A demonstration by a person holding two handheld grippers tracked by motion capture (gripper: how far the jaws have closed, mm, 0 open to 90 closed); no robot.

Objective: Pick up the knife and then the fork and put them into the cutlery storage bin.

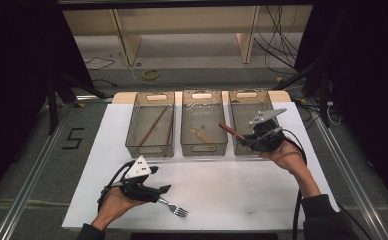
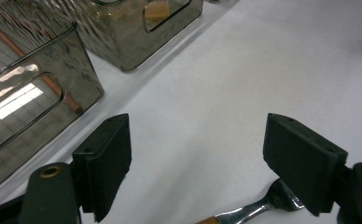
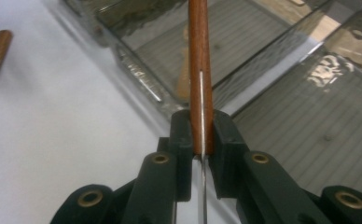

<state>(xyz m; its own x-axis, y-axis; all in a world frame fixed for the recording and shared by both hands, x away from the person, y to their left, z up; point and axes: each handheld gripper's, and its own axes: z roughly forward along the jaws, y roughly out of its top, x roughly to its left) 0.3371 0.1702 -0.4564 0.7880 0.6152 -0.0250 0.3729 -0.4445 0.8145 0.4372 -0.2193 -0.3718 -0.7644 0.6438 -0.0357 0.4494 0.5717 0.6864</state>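
Note:
A metal fork lies on the white sheet near the front edge. My left gripper hovers just over its handle end, jaws spread wide. In the left gripper view the fork's neck shows low between the pads, touching neither, and my left gripper holds nothing. My right gripper hangs at the front wall of the right bin, shut on a wooden-handled utensil. In the right gripper view the pads of my right gripper clamp the brown handle, which points away over the bins.
Three clear bins stand in a row at the back of the sheet. The left bin holds brown chopsticks. The middle bin holds a pale wooden spoon. Black cables trail from both grippers. Bare white sheet lies between the hands.

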